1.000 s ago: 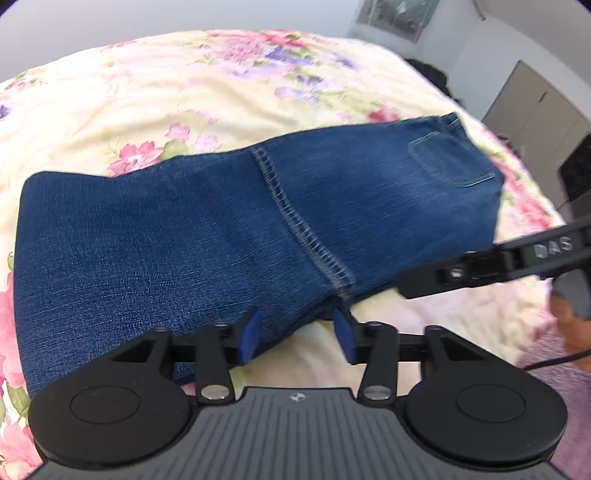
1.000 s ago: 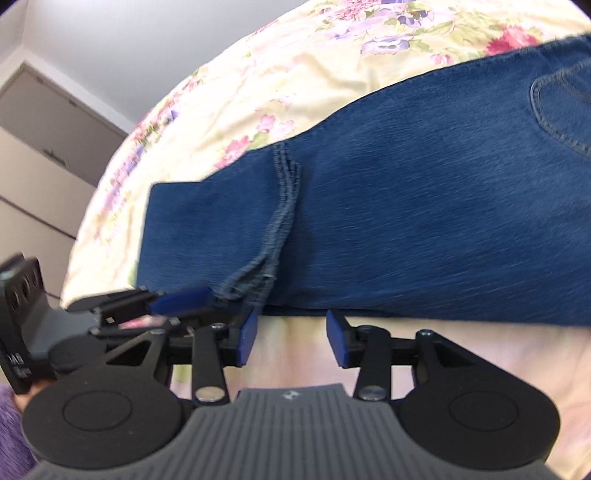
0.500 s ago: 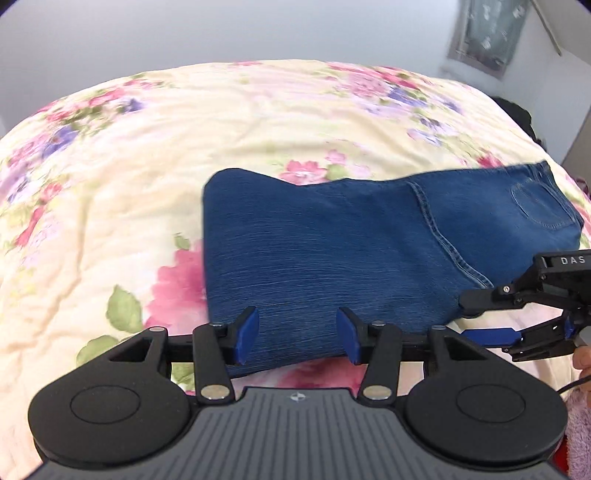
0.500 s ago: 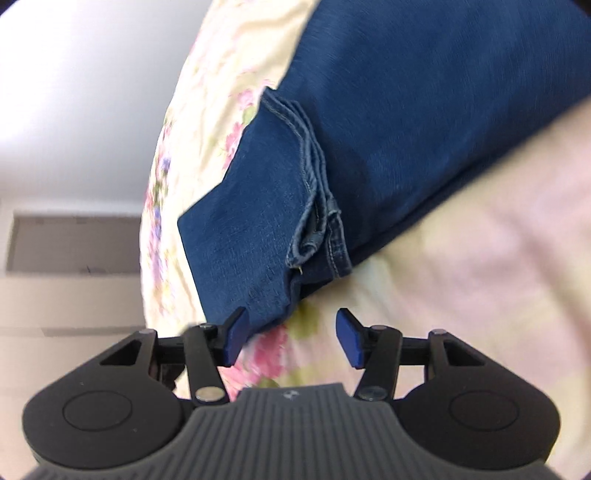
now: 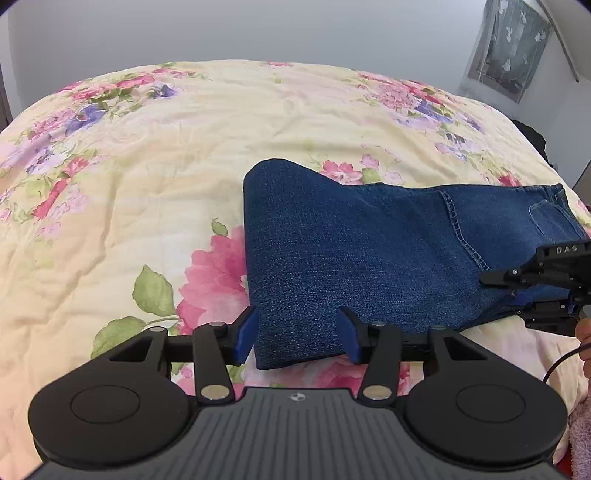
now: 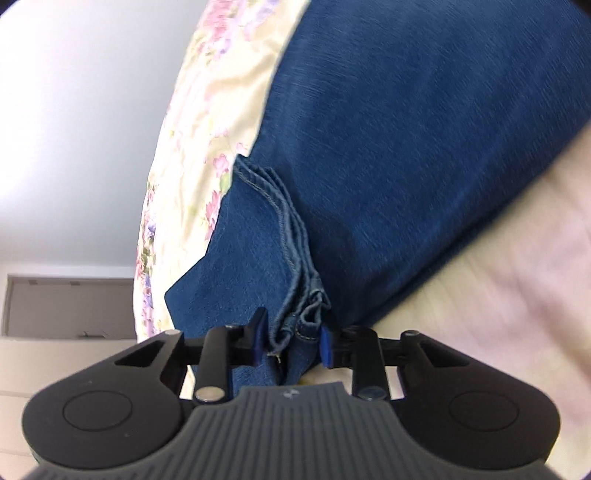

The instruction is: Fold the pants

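Denim fills the middle of the shot: the jeans (image 5: 369, 258) lie folded on the bed (image 5: 166, 166), stretched across its floral quilt, their folded end nearest the left tongs (image 5: 297, 338) and a back pocket (image 5: 550, 218) far over at the right. And the left tongs hang wide open just above the near folded corner, blue pads either side of it, neither one pressing the cloth. Over to the right tongs (image 6: 290, 341) now, and their jaws are closing, with a bunched stack of hems (image 6: 291, 295) sitting right between them; the pads already look to be on the denim, the left one against the flat layer, the right one against the curled stitched edges. From the left camera those right tongs (image 5: 517, 295) show at the frame's right edge, low on the near edge of the jeans, one finger above the cloth and one below, with a bit of a hand (image 5: 585, 332) and a cable behind them. The right view is blurred towards its edges. A pale wall (image 5: 295, 29) rises beyond the bed, with a dark picture (image 5: 509, 48) hanging at upper right.
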